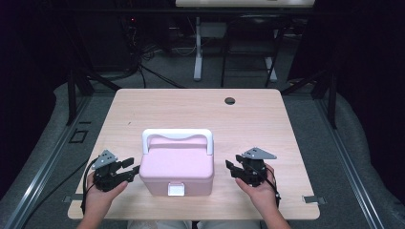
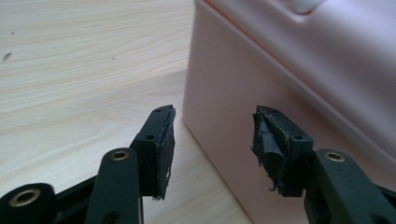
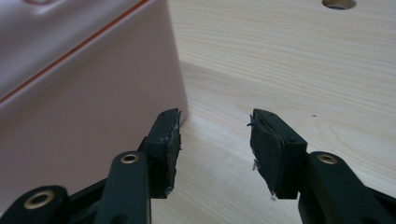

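A pink lidded box (image 1: 176, 167) with a white handle (image 1: 176, 133) and a white front latch (image 1: 175, 190) stands near the front of the wooden table (image 1: 191, 105). My left gripper (image 1: 132, 168) is at the box's left wall, open, its tips very close to the wall. In the left gripper view the gripper (image 2: 212, 135) has its jaws apart with the box's (image 2: 280, 70) corner just beyond them. My right gripper (image 1: 232, 168) is open a short way off the box's right wall. In the right gripper view the gripper (image 3: 215, 135) is over bare wood, with the box (image 3: 70, 93) at left.
A round cable hole (image 1: 230, 100) sits near the table's far edge, also seen in the right gripper view as the hole (image 3: 338, 3). Bare wood lies behind the box and on both sides. Dark floor, cables and a desk's legs (image 1: 197, 52) stand beyond the table.
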`<state>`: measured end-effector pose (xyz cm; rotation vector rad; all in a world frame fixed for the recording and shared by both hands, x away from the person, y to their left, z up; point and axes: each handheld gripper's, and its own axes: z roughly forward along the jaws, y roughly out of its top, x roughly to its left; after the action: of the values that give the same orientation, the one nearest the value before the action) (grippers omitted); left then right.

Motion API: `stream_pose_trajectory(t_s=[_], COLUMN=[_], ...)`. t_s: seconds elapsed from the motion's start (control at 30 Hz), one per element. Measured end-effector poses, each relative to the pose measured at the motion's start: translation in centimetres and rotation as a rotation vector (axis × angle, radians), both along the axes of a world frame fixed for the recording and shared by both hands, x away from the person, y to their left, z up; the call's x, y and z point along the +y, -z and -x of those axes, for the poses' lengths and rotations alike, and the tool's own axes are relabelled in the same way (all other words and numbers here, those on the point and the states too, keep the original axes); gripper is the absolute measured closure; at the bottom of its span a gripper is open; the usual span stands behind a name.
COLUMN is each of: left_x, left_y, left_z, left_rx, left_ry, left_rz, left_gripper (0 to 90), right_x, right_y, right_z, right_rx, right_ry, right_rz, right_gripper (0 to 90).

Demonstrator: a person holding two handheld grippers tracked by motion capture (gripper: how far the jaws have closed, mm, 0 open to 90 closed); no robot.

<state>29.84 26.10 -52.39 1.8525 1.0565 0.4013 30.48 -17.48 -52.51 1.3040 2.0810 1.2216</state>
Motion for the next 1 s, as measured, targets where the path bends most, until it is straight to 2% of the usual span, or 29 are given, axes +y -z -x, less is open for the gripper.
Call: stream_pose_trajectory(t_s=[0.1,0.13,0.2,0.3,0.4,0.63,0.7,0.83,1.0], left_x=[-0.2,-0.2,-0.2,-0.3,-0.5,-0.6,-0.9,-1.3,-2.1], left_y=[-0.1,-0.1,-0.1,-0.2,-0.3,-0.4,-0.4,-0.5,-0.5], left_z=[0.1,0.1,0.2,0.2,0.3,0.4,0.5,0.6,0.8], left_rx=[0.005,0.013,0.013,0.017,0.024,0.029,0.032,0.031,0.031], left_ry=[0.003,0.009,0.011,0.019,0.02,0.014,0.022,0.04,0.051], left_rz=[-0.004,0.002,0.006,0.008,0.005,0.011,0.013,0.004,0.004], left_gripper=[52.8,54.7,55.7,62.1,64.5,68.1,69.2,70.1,72.5], right_x=[0.8,1.2,1.4,1.8,2.3,3.1,3.2,3.2,2.7], right_y=[0.2,0.2,0.2,0.2,0.2,0.3,0.3,0.4,0.3], right_z=[0.3,0.4,0.5,0.8,0.9,1.3,1.4,1.5,1.6], right_rx=[-0.015,-0.003,-0.001,-0.009,-0.012,-0.022,-0.022,-0.034,0.0], right_ry=[-0.021,-0.04,-0.046,-0.056,-0.068,-0.081,-0.092,-0.073,-0.061], right_rz=[0.016,0.006,0.003,0.004,0.009,-0.011,-0.01,0.009,-0.026], right_gripper=[52.3,54.4,55.0,59.6,60.8,61.3,65.3,69.8,77.6])
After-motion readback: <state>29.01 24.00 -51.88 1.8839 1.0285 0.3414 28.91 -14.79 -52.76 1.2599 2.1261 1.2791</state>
